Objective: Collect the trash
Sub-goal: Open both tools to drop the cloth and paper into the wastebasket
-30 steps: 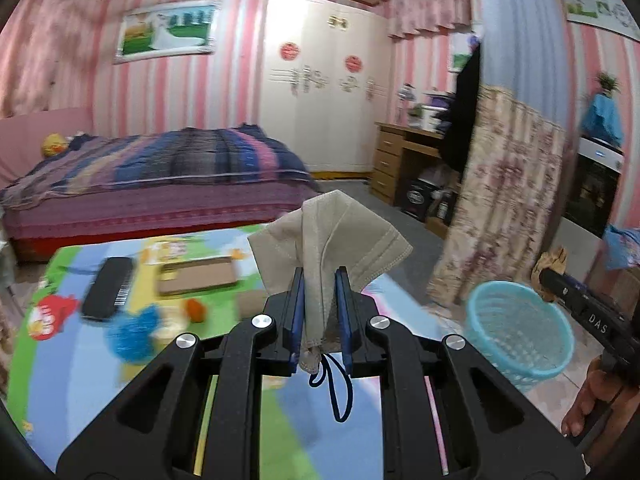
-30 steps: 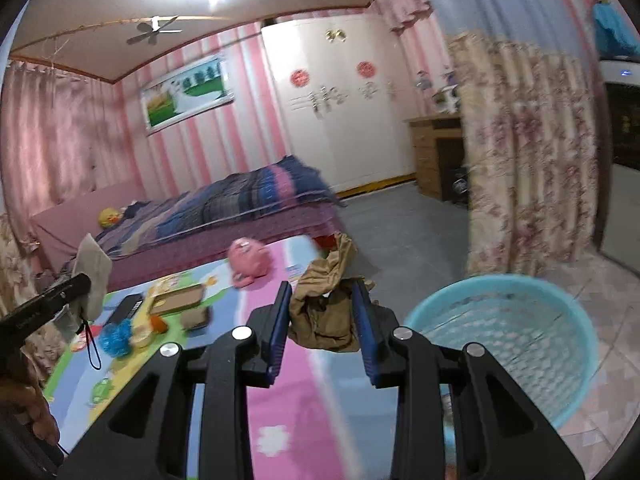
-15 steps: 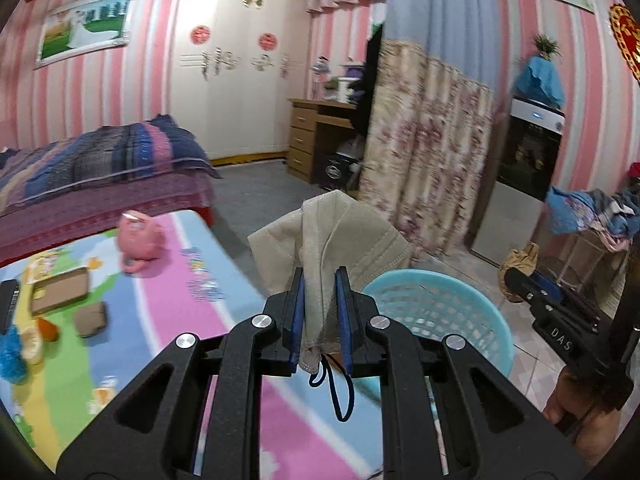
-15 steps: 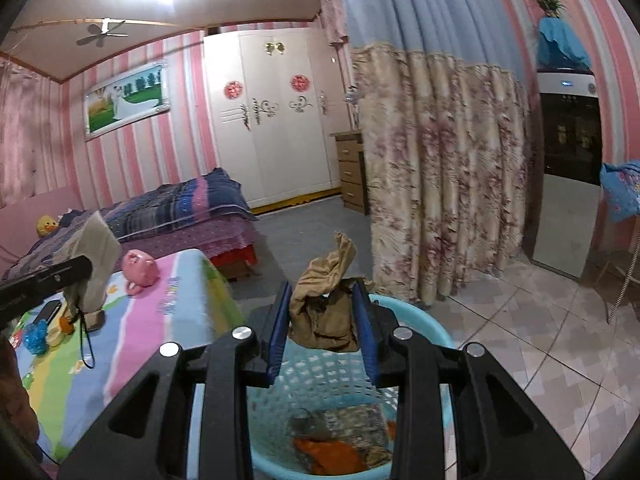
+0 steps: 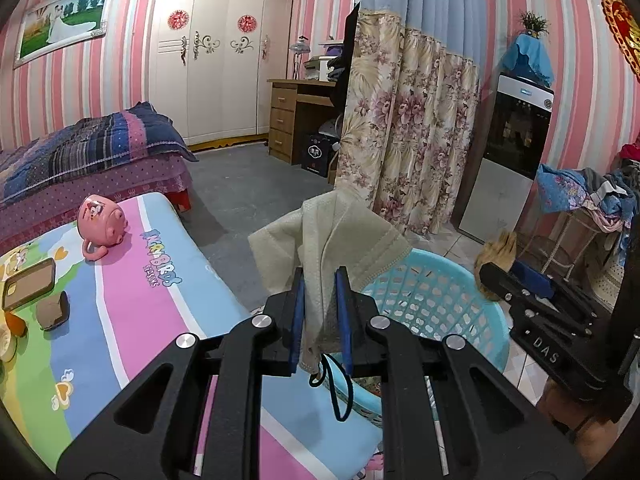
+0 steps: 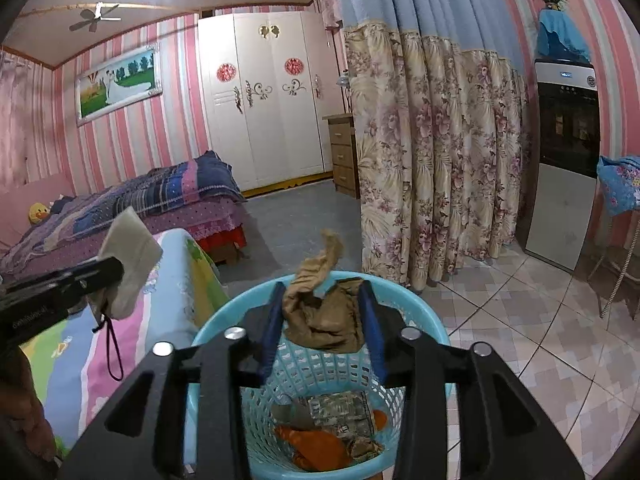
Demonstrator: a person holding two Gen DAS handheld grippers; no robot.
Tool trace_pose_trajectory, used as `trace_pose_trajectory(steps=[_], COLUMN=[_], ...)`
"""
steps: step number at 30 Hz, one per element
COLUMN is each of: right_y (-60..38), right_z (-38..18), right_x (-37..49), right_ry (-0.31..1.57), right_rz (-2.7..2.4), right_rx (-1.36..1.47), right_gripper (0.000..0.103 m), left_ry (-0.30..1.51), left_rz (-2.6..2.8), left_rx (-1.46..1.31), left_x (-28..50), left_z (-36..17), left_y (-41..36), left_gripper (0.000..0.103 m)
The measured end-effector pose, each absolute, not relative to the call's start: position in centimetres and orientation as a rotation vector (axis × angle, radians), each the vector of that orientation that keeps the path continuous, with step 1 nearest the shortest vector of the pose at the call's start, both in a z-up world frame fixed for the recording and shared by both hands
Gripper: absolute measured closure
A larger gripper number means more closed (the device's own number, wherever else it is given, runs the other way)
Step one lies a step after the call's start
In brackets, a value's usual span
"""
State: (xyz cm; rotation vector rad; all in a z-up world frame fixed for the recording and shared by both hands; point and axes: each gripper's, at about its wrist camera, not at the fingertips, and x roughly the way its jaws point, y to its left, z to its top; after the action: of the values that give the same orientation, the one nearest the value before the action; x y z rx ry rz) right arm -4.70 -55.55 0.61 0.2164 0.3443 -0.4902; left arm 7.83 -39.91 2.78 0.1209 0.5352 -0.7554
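- Our left gripper (image 5: 320, 280) has its jaws drawn narrow, clamped on a pale beige face mask (image 5: 332, 232); the mask fans up above the blue pads and its dark ear loop (image 5: 338, 392) dangles below them.
- From the right wrist view we see the same mask (image 6: 130, 260) at the tip of the left gripper (image 6: 102, 276), over the striped play mat (image 6: 172, 292), just beside the basket.
- Our right gripper (image 6: 322, 312) hangs over the light blue plastic basket (image 6: 432, 320). Its jaws have just been opening and now stand at a middling width.
- A crumpled brown cloth (image 6: 324, 312) sits between the blue pads, one end sticking up. We cannot tell whether the pads press on it at this instant.
- Inside the basket we see earlier pickings: something orange (image 6: 316, 444), a printed wrapper (image 6: 340, 412) and a bit of brownish scrap.
- In the left wrist view the basket (image 5: 436, 300) stands on the floor at the mat's edge, with the right gripper (image 5: 516, 280) beyond its far rim.
- Left on the mat (image 5: 132, 320) we see a pink pig-faced mug (image 5: 100, 224), a brown phone case (image 5: 28, 284), a small brown roll (image 5: 52, 310) and an orange piece (image 5: 16, 326) at the edge of the frame.
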Motion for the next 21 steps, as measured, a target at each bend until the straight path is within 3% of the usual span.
trace_pose_trajectory(steps=[1, 13, 14, 15, 16, 17, 21], right_y=[-55.6, -57.6, -57.8, -58.1, -58.2, -58.3, -58.5], right_z=[0.5, 0.7, 0.6, 0.4, 0.4, 0.3, 0.1], right_x=[-4.7, -7.6, -7.7, -7.9, -7.9, -8.0, -8.1], right_ry=[0.342, 0.245, 0.244, 0.246, 0.248, 0.252, 0.255], right_rz=[-0.493, -0.624, -0.626, -0.624, -0.625, -0.628, -0.623], right_rx=[0.218, 0.336, 0.343, 0.356, 0.36, 0.36, 0.364], right_gripper=[0.036, 0.036, 0.036, 0.036, 0.036, 0.036, 0.036], left_ry=[0.537, 0.56, 0.562, 0.563, 0.564, 0.557, 0.53], left_rz=[-0.756, -0.829, -0.853, -0.871, -0.877, -0.878, -0.878], left_rx=[0.123, 0.149, 0.151, 0.156, 0.162, 0.159, 0.135], left_x=[7.8, 7.2, 7.0, 6.8, 6.6, 6.3, 5.9], left_z=[2.8, 2.5, 2.4, 2.4, 2.3, 2.4, 2.8], left_y=[-39.9, -42.0, -42.5, -42.9, -43.3, -43.4, -43.5], left_gripper=[0.089, 0.089, 0.086, 0.074, 0.062, 0.041, 0.037])
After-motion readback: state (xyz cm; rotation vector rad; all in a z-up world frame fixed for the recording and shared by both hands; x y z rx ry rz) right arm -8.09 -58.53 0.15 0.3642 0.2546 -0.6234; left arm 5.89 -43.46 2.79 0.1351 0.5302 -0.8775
